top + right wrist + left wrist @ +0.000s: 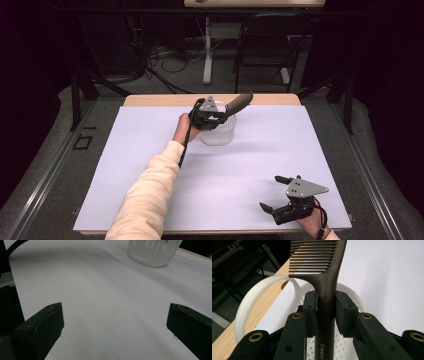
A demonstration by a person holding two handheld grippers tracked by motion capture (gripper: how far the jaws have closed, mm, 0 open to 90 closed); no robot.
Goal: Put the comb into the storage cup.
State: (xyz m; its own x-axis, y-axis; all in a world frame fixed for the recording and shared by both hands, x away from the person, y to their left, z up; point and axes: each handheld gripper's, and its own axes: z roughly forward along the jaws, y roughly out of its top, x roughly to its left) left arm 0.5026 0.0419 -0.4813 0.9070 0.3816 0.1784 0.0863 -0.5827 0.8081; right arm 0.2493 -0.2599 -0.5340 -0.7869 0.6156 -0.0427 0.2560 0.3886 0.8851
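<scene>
right tongs (pixel 276 192) gape wide and empty; left tongs (pixel 325 307) clamp a brown comb (pixel 322 272) over the basket (pixel 218 131).

A smooth, semi-matt brown plastic is seen in the comb (pixel 325 285), and a white, perforated, translucent plastic in the basket (pixel 152 252). The table (pixel 165 100) edge is finished in pale wood, and its top is covered by a matt white sheet (pixel 250 160).

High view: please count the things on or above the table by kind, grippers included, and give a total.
Comb: 1, dark brown, held above the basket
Basket: 1, white, perforated
Grippers: 2, left gripper shut on the comb, right gripper open near the table's front edge
Total: 4
</scene>
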